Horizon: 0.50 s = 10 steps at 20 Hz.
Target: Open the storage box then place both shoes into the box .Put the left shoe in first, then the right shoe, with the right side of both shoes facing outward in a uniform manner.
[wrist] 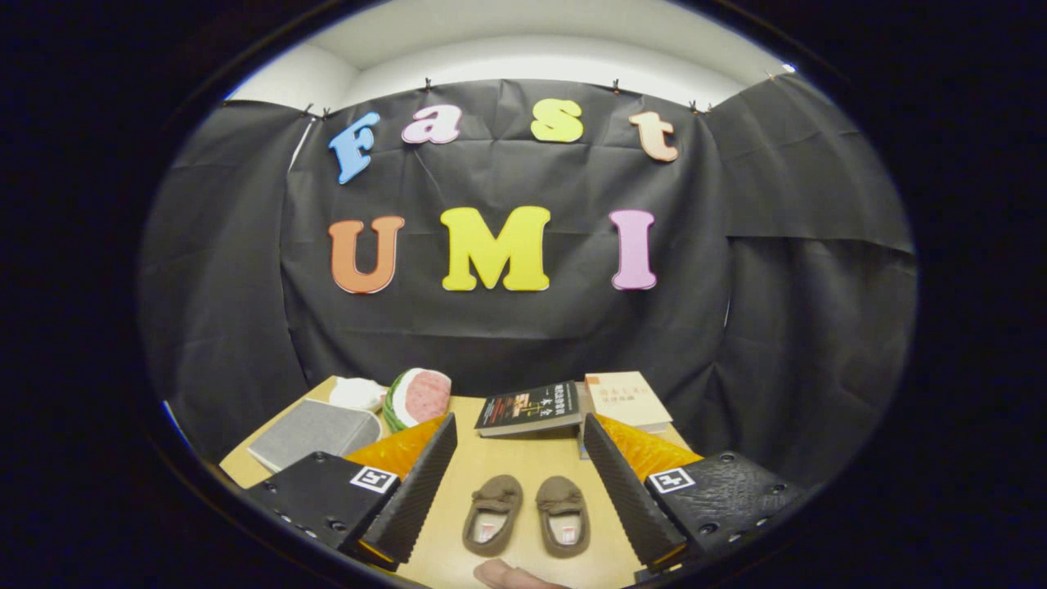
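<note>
Two brown shoes, left shoe (493, 524) and right shoe (563, 515), side by side on tabletop (523, 462), between the spread fingers of the empty claw (523, 478). Two books (530, 407) beyond.

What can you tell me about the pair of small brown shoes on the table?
The pair of small brown moccasin-style shoes looks like soft suede, each with a little bow on the toe and a pale lining inside. They sit upright, side by side but slightly apart, toes pointing away, on the light wooden table between the open claw fingers, neither finger touching them.
</note>
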Available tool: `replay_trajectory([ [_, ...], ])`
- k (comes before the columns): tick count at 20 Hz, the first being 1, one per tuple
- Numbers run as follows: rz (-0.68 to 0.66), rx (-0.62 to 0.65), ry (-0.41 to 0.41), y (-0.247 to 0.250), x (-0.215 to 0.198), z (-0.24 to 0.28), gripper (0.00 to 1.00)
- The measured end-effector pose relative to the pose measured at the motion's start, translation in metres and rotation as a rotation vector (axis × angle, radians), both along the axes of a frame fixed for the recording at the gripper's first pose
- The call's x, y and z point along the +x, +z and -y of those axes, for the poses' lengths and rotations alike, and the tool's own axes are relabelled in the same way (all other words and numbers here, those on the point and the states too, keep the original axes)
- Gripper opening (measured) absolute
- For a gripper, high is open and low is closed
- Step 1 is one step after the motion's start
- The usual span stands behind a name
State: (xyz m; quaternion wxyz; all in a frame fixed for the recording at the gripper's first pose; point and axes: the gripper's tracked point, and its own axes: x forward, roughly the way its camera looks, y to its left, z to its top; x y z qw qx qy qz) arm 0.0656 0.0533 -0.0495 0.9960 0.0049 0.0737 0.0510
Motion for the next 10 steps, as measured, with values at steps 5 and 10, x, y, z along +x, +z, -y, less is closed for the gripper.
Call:
replay_trajectory([
  [5,-0.137,0.049,0.09,-0.046,0.037,-0.057,0.95],
  [10,-0.354,0.144,0.223,-0.099,0.071,-0.134,0.96],
])
